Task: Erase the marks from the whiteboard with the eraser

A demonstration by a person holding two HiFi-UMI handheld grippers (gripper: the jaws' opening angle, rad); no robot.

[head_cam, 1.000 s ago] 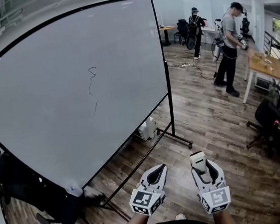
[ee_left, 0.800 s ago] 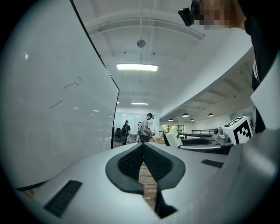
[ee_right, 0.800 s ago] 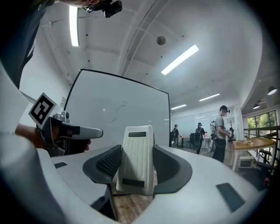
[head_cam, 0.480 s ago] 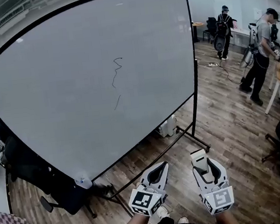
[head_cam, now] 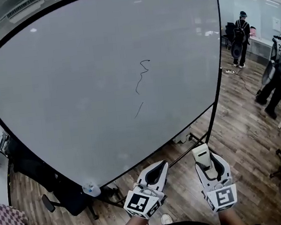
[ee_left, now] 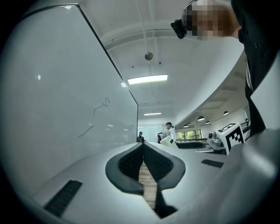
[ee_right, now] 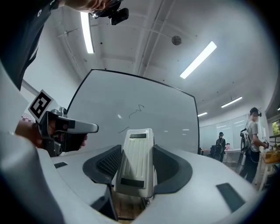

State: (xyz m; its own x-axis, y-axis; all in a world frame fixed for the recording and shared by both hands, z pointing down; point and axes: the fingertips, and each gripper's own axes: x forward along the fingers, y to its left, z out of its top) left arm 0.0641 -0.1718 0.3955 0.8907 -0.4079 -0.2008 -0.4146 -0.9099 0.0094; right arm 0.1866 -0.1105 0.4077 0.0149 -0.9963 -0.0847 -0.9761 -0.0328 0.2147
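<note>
Holding eraser point(head_cam: 202, 156) upright in right gripper point(head_cam: 208, 161), jaws clamped on sides; well short of whiteboard point(head_cam: 67, 92). Left gripper point(head_cam: 156, 170) jaws pressed together, empty. Marks point(head_cam: 143, 76) up mid-board. Risks: twisting eraser loose under hard wiping pressure; missing lower stroke; shoving freestanding board backward.

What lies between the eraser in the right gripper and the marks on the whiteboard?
Head view: only brown wood floor and bare white board surface separate the white ribbed eraser from the thin black marks.
</note>
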